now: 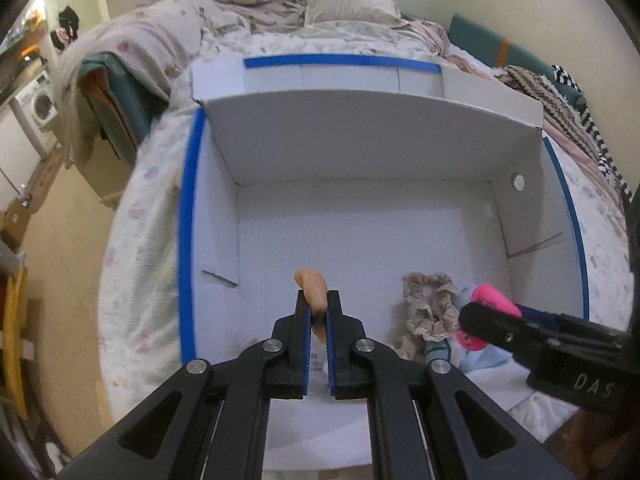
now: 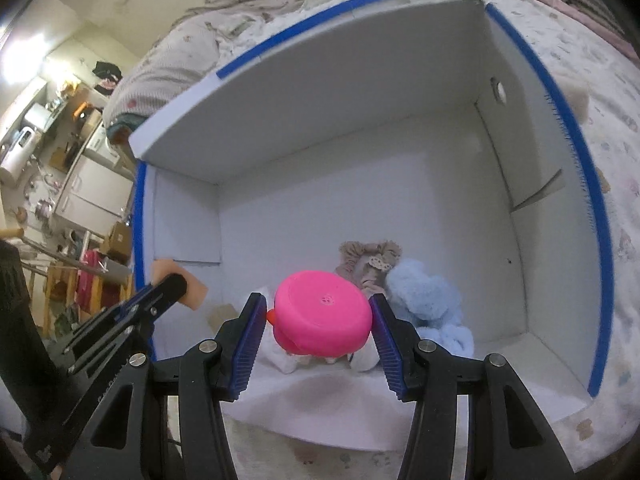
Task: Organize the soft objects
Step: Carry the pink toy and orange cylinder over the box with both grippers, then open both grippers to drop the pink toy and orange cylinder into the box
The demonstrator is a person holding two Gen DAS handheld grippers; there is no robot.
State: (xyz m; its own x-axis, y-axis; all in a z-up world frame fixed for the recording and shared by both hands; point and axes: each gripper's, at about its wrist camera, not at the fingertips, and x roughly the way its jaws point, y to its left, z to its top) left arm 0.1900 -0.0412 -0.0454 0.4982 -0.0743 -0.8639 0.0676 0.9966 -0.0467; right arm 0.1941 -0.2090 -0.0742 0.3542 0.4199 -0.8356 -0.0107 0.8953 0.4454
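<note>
Soft indoor light, a bit dim. Bright glare top left in right wrist pic. Edges bend round w/ black corners; far stuff blurry.

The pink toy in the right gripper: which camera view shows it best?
The right wrist view shows it best: the pink toy fills the centre, held between the right gripper's blue pads, its round base facing the camera. The left wrist view shows only a pink edge behind the gripper's black finger.
</note>
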